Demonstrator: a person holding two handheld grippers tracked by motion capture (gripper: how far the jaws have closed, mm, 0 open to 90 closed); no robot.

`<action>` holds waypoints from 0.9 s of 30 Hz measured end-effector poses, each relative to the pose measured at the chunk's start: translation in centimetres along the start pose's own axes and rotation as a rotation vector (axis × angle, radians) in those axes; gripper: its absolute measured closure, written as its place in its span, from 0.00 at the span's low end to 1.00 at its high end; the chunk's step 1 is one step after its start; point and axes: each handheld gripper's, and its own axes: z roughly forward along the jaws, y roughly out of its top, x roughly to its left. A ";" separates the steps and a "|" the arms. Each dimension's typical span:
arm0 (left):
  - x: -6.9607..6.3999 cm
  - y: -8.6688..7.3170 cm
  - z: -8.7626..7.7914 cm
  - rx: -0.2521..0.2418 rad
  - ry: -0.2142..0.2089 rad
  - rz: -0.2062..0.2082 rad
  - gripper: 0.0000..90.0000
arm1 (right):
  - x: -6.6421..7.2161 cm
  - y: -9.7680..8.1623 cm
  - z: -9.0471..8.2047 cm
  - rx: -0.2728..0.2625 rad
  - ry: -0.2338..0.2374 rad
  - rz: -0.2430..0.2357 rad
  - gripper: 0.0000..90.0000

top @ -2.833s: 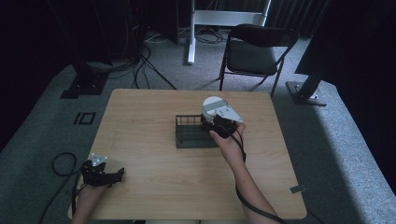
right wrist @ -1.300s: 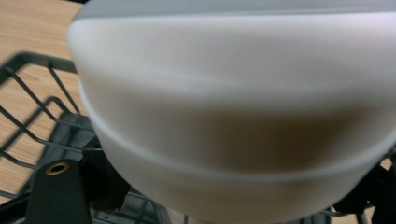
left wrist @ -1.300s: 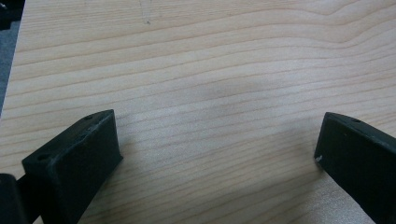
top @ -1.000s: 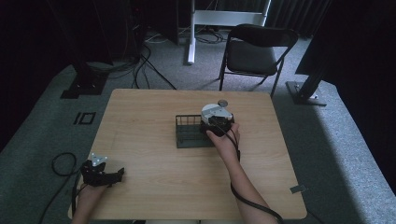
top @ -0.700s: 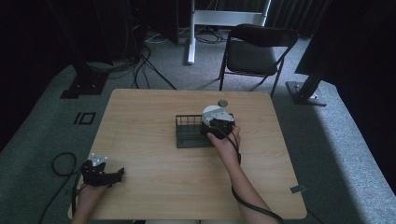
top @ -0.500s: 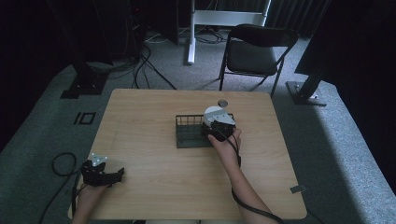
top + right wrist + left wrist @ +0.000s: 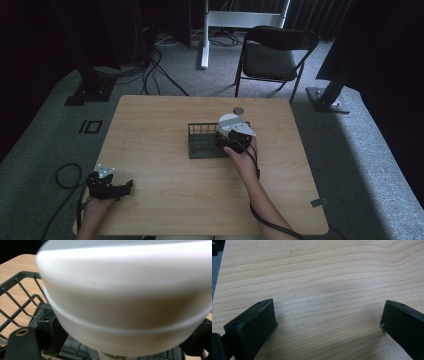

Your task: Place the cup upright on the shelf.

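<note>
Looks like a smooth, hard white bowl, maybe slippery and breakable, clamped in the right gripper jaws over the wire basket; left gripper jaws apart above the surface.

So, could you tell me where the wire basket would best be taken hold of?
Probably the wire basket's left end wall, reached from above: the top rim is open, so one of the fingers can slip inside. The right gripper and the white round object it holds crowd the right end.
</note>
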 end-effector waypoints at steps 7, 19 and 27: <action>0.0 0.0 0.0 0.000 0.000 0.000 0.00 | -0.2 -0.1 -0.4 -0.012 0.010 -0.015 0.14; 0.0 0.0 0.0 0.000 0.000 -0.001 0.00 | -0.5 -0.2 -1.3 -0.032 0.028 -0.031 0.14; 0.0 0.0 0.0 0.000 0.000 0.000 0.00 | -0.8 -0.2 -2.0 -0.043 0.032 -0.040 0.14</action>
